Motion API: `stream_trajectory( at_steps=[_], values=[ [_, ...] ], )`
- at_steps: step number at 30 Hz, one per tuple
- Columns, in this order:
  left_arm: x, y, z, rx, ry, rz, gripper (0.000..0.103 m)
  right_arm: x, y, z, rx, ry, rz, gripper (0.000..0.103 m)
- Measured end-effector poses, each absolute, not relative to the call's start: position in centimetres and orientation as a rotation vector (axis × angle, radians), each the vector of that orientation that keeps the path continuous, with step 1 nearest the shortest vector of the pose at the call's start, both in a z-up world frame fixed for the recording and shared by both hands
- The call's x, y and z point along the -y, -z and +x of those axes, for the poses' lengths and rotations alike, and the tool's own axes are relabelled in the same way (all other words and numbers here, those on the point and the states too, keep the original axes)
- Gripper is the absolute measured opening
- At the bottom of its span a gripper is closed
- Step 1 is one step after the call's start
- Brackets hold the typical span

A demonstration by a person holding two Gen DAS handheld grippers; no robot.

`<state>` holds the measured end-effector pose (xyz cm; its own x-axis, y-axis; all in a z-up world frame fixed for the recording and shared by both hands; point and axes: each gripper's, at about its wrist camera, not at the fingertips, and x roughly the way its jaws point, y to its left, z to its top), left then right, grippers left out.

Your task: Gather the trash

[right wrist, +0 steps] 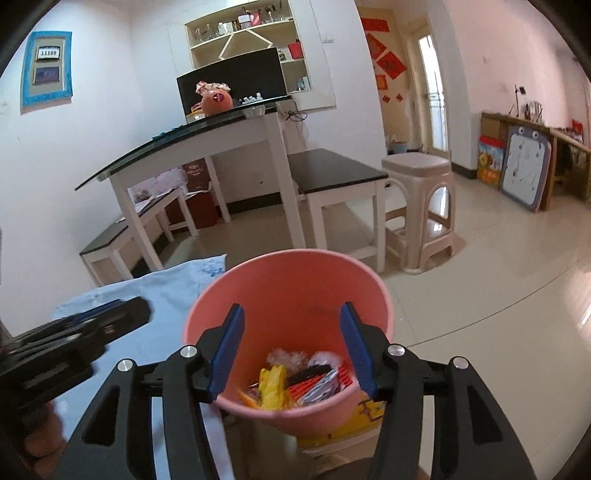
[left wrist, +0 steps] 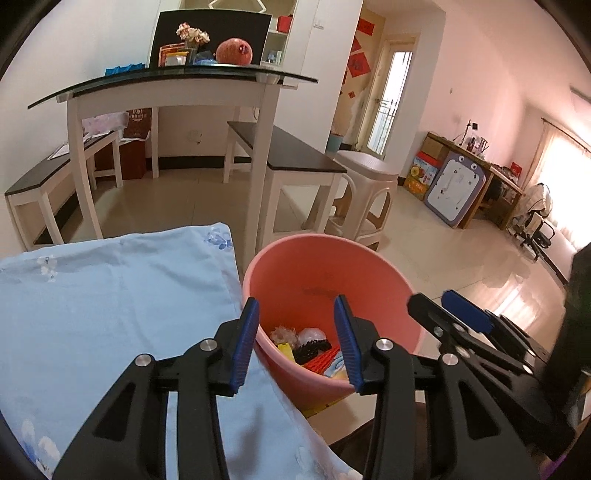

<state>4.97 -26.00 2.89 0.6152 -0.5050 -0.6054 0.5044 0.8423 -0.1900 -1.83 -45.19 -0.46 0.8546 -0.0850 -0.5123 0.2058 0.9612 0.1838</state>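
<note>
Pink bin (right wrist: 291,295): one, standing on the floor just beside a surface under a pale blue cloth (left wrist: 110,295), holding mixed trash (right wrist: 295,380): yellow, orange, black and white wrappers and clear plastic, too jumbled to count. Left tongs (left wrist: 295,343): jaws spread, nothing between the blue pads, poised over the near left rim of the bin, part over the cloth. Right tongs (right wrist: 291,350): jaws spread, empty, poised over the bin mouth. The left view alone shows the broad spread of the cloth and the right tongs (left wrist: 443,314) side-on at right; the right view alone shows a blue-framed wall panel (right wrist: 46,70) reading "11109", full wall shelves (right wrist: 255,48) of jars, and the left tongs (right wrist: 92,325) blurred at left. Both views: one glass-topped white table (left wrist: 166,85) carrying a dark screen (left wrist: 210,33), an orange round thing (left wrist: 233,51) and small items; two dark-topped benches; one beige plastic stool (right wrist: 421,206); one whiteboard (left wrist: 454,192) leaning by a wooden desk; red paper decorations by the doorway, writing unreadable.
</note>
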Motion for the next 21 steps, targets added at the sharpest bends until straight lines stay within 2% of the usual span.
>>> stream_trajectory(
  at_steps=[10, 15, 21],
  values=[
    [25.1, -2.5, 4.6, -0.712, 0.568, 0.002, 0.042, 44.9, 0.9, -0.9, -0.552, 0.132, 0.243, 0.054],
    [23.6, -2.4, 3.9, -0.717, 0.536, -0.006, 0.042, 43.7, -0.1, -2.9, -0.527, 0.088, 0.276, 0.067],
    [20.7, -3.1, 3.0, -0.706, 0.470, -0.048, 0.042, 40.9, -1.5, -5.1, -0.512, 0.042, 0.246, 0.073]
  ],
)
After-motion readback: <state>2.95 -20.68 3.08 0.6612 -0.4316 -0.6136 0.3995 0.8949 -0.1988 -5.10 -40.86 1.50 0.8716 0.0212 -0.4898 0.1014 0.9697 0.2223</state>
